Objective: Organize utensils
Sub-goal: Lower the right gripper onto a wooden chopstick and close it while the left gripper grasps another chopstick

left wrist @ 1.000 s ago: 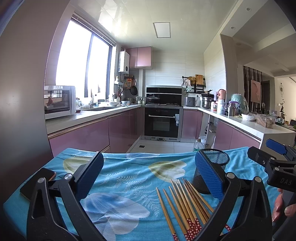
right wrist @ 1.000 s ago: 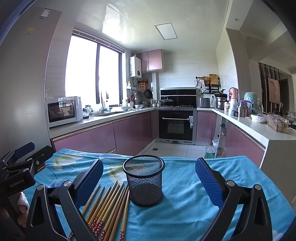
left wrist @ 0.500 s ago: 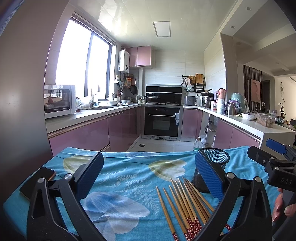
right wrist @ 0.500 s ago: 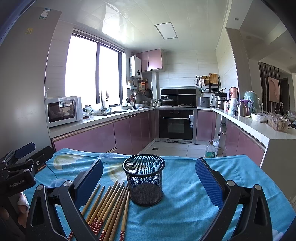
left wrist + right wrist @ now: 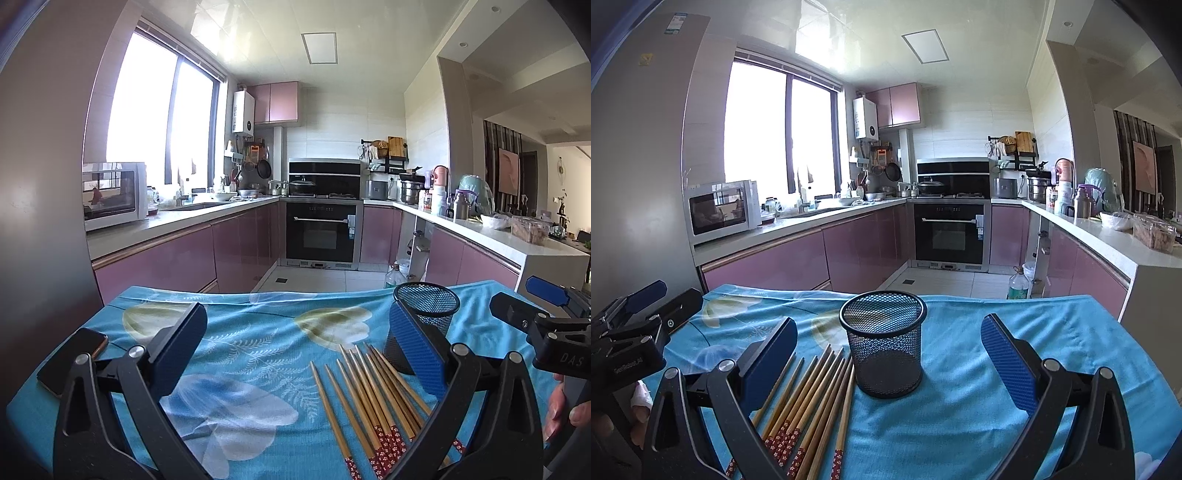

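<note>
**Grippers Held at the Ready; Chopsticks Not Yet Collected**

Although you compared both views against the frames of the preceding second, almost nothing had changed: neither tool had advanced, and no chopstick had shifted. Judged from this, the task was at its very start, with the first pick pending.

**Left wrist view.** Your left gripper (image 5: pixel 295 343) hung above the table with its jaws spread wide and nothing between them. Its pads were flat, blue and finely ribbed, on black moulded arms. The chopsticks (image 5: pixel 373 402) lay loose on the tablecloth (image 5: pixel 240 350), fanned side by side; they were slim, straight sticks of light wood with red flower-patterned ends toward you. Their far tips came just beside the base of the mesh cup (image 5: pixel 424 314). A dark, glossy phone (image 5: pixel 72 354) lay flat at the cloth's left edge.

**Right wrist view.** Your right gripper (image 5: pixel 888 349) was likewise released and empty. The mesh cup (image 5: pixel 884 343) stood upright and empty between the pads' sightline, a round black wire cylinder with a solid rim. The chopsticks (image 5: pixel 812 402) lay to its left, the nearest stick touching or almost touching its base. The tablecloth (image 5: pixel 1015 314) was soft blue fabric, slightly wrinkled.
</note>
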